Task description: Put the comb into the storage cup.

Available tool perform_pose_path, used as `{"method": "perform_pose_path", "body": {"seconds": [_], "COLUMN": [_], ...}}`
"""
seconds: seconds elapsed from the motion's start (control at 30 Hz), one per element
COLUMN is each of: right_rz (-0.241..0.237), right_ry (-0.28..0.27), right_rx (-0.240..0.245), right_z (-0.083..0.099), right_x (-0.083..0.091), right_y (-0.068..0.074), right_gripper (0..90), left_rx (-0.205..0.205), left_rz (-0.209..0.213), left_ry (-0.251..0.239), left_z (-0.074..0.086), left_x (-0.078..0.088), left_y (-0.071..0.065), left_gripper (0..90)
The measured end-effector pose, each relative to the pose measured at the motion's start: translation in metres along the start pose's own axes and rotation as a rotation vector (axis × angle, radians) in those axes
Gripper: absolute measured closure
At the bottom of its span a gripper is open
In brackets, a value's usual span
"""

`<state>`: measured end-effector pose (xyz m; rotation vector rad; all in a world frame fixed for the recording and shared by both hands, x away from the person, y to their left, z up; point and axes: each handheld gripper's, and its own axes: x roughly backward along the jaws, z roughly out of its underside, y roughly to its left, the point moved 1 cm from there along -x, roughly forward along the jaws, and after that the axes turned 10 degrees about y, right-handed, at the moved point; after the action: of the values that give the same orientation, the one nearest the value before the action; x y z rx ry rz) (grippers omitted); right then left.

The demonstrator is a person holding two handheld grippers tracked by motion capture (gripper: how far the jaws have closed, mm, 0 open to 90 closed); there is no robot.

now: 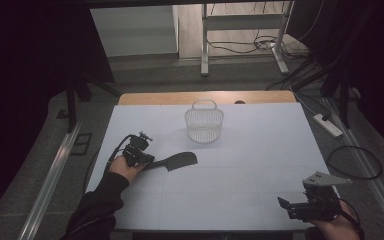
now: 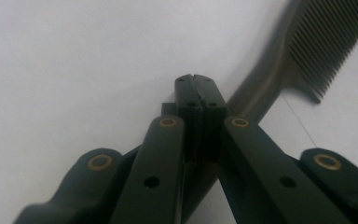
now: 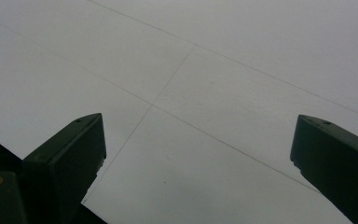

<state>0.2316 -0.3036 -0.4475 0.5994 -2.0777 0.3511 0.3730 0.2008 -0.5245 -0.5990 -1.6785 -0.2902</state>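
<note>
Left gripper (image 1: pixel 152 163) clamped on comb (image 1: pixel 177 161) handle, comb flat on table (image 1: pixel 240 195).
Comb lies just in front of basket (image 1: pixel 204 122), slightly left. Right gripper (image 1: pixel 286 206) well right of basket, near edge, jaws wide, empty.

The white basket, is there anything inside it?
The white basket looks empty: through its slotted wall only the white table shows. Its very bottom is too small to tell. The black comb lies outside it, held by the left gripper.
</note>
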Motion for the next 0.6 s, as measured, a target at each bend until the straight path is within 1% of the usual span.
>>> {"method": "perform_pose_path", "body": {"seconds": [0.27, 0.6], "right_rz": [0.001, 0.003], "right_ry": [-0.001, 0.002], "right_rx": [0.004, 0.012], "right_z": [0.000, -0.001], "right_x": [0.000, 0.000], "right_y": [0.001, 0.001], "right_gripper": [3.7, 3.8], "left_rx": [0.011, 0.016], "left_rz": [0.019, 0.032], "left_ry": [0.009, 0.033], "left_z": [0.022, 0.036], "left_x": [0.003, 0.004], "left_y": [-0.012, -0.031], "left_gripper": [89.0, 89.0]}}
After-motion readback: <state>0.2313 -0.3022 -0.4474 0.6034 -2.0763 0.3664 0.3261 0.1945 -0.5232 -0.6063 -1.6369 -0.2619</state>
